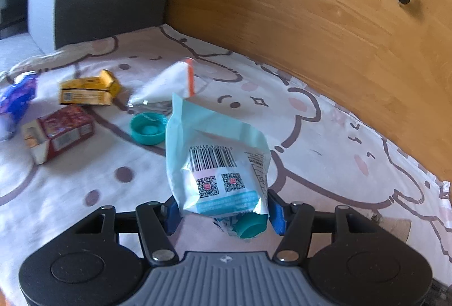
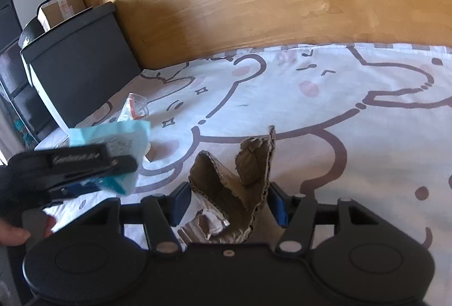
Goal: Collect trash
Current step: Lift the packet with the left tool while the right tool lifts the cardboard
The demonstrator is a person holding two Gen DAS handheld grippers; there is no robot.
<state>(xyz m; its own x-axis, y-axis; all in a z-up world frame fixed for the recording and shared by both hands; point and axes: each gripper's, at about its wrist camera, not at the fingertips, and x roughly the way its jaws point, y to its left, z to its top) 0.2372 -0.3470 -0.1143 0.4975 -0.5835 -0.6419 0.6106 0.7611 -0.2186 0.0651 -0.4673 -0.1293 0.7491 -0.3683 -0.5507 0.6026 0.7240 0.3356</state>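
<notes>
Left wrist view, left to right: a red carton (image 1: 58, 133) lies open-ended on the bedsheet (image 1: 325, 164), and the left gripper (image 1: 224, 214) has its jaws clamped on a pale blue pouch (image 1: 217, 159) standing upright, barcode and two QR codes showing, teal cap (image 1: 250, 226) lowest. Right wrist view: the right gripper (image 2: 228, 204) has its jaws clamped on torn cardboard (image 2: 234, 187) pointing up.

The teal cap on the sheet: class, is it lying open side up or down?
Open side up: the teal cap shows its hollow inside and raised rim.
</notes>
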